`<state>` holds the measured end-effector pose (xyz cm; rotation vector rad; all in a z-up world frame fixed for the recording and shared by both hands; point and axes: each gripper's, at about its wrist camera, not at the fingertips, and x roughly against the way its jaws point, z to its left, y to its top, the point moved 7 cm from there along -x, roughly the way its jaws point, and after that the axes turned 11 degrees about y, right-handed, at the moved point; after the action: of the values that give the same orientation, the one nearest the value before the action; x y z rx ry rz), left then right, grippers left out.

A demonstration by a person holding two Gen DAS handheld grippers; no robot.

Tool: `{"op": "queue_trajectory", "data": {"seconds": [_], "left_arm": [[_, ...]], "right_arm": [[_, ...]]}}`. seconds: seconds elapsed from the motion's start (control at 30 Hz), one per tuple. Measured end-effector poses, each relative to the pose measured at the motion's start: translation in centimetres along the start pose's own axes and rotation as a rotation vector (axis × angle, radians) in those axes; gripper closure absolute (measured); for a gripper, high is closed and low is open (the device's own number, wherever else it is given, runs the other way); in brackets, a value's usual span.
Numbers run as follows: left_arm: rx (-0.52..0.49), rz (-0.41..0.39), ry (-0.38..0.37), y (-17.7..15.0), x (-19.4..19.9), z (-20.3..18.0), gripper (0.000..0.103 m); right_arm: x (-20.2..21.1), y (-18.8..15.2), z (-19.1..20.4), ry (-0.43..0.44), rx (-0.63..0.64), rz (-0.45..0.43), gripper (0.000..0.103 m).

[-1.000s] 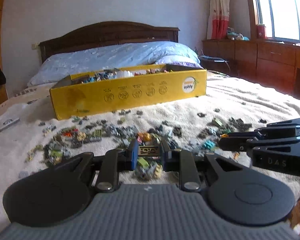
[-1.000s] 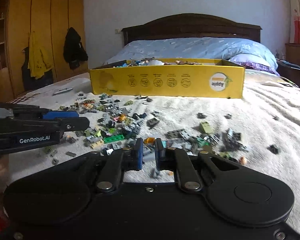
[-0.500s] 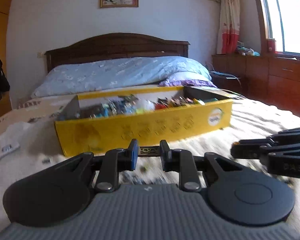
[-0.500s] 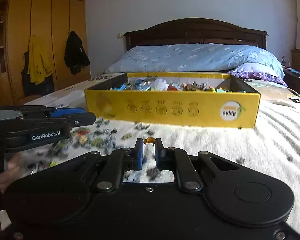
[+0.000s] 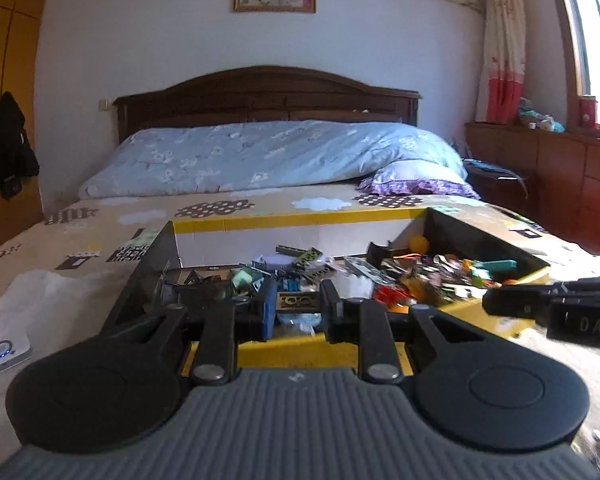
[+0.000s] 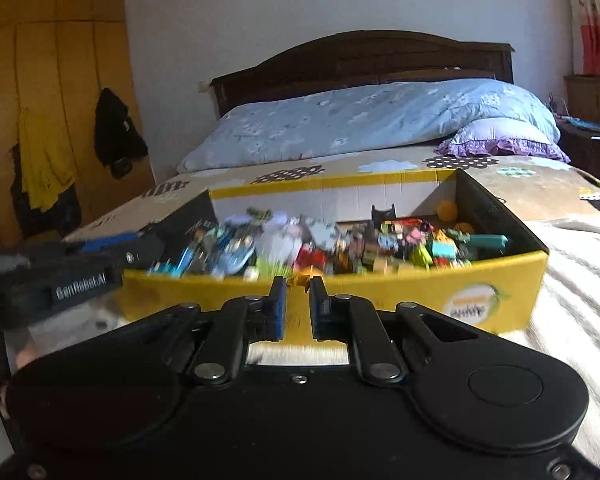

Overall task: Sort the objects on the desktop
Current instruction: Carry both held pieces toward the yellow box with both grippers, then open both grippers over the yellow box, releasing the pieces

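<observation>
The bed [image 5: 80,248] carries the yellow box [image 6: 400,286], part-filled with bricks. The left tool [image 5: 298,310], at the box's near wall, grips a tan plate [image 5: 298,301]. The right tool [image 6: 298,300], just short of that wall, pinches a small orange piece [image 6: 301,279].

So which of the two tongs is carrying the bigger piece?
The left tongs: they pinch a flat tan brick that fills their gap. The right tongs hold only a tiny orange piece at their tips.
</observation>
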<state>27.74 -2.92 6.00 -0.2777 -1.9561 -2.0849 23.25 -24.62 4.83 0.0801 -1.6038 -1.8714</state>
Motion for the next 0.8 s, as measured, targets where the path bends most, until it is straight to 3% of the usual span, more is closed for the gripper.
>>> {"op": "queue_trajectory", "data": {"seconds": [0.47,0.53,0.6,0.63,0.67,0.8], "left_arm": [[0.031,0.070,0.083,2.7,-10.9,-0.4,0.076],[0.035,0.085,0.096,2.8,-11.9,-0.4,0.069],[0.048,0.100,0.116,2.7,-12.5,-0.3,0.039],[0.057,0.104,0.125,2.6,-12.5,-0.2,0.033],[0.064,0.107,0.130,2.6,-12.5,-0.1,0.023],[0.071,0.113,0.141,2.4,-12.1,0.3,0.014]], "right_arm": [[-12.1,4.6,-5.9,-0.077,-0.066,0.015,0.091],[-13.2,4.7,-6.7,-0.090,-0.071,0.019,0.087],[-14.1,4.7,-7.3,-0.103,-0.084,0.029,0.075],[-14.4,4.6,-7.6,-0.117,-0.093,0.037,0.051],[-14.7,4.5,-7.9,-0.129,-0.103,0.045,0.037],[-14.6,4.3,-7.7,-0.116,-0.100,0.051,0.034]]}}
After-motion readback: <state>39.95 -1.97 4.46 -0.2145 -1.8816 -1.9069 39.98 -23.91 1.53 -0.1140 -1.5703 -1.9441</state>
